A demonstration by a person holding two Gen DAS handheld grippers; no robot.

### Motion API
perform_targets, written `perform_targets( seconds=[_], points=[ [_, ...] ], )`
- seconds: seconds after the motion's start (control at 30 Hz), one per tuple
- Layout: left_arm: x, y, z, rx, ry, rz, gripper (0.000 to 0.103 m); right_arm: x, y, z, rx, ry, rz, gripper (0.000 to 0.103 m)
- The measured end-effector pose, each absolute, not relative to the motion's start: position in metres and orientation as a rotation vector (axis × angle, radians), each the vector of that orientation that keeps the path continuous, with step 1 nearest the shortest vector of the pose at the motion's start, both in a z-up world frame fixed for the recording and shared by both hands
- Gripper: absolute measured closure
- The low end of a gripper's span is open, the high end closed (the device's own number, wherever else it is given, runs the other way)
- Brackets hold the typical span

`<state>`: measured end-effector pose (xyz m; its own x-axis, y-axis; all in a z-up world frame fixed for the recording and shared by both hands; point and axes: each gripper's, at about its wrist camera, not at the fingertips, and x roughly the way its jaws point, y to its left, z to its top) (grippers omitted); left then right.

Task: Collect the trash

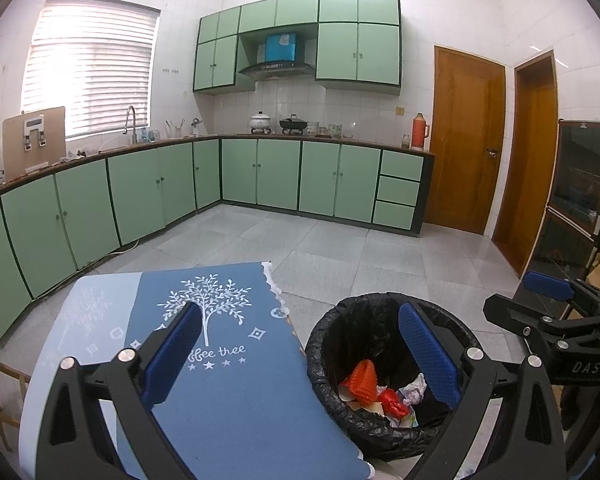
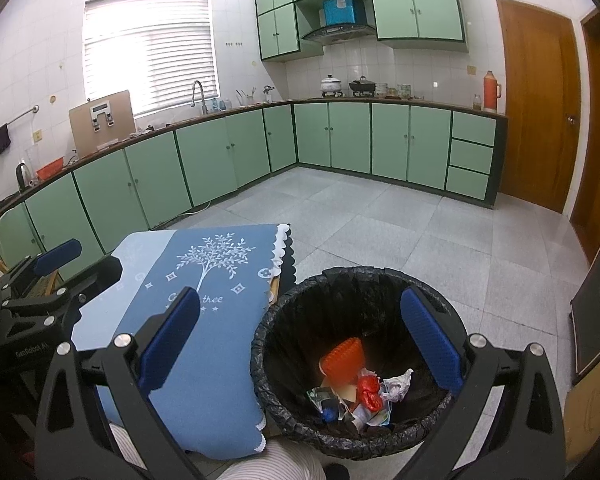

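Note:
A black-lined trash bin (image 1: 328,344) (image 2: 300,292) stands on the floor beside a table with a blue tree-print cloth (image 1: 236,392) (image 2: 204,340). Inside it lie an orange mesh wrapper (image 1: 363,380) (image 2: 342,358), a red crumpled wrapper (image 1: 392,402) (image 2: 370,392), white crumpled paper (image 1: 416,388) (image 2: 398,386) and other scraps. My left gripper (image 1: 300,352) is open and holds nothing, straddling the table edge and the bin. My right gripper (image 2: 300,344) is open too, above the bin's near rim. Each gripper shows at the edge of the other's view: the right gripper (image 1: 548,292), the left gripper (image 2: 56,264).
Green cabinets (image 1: 260,172) run along the walls under a counter with pots and a thermos (image 1: 419,131). Wooden doors (image 1: 466,140) stand at the right, a dark cabinet (image 1: 580,184) beside them. Grey tiled floor (image 2: 380,224) lies beyond the bin. A striped sleeve (image 2: 272,464) shows below.

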<state>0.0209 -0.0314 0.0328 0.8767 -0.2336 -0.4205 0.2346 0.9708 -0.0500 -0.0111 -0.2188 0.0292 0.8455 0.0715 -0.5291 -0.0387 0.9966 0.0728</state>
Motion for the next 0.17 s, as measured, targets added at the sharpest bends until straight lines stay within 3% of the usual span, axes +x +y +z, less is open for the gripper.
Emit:
perform_targets(
  seconds=[0.17],
  points=[
    [0.0220, -0.0315, 0.0324, 0.003, 0.443, -0.242, 0.006, -0.0099, -0.2213, 0.0276, 0.062, 0.566, 0.061, 0.005]
  ],
)
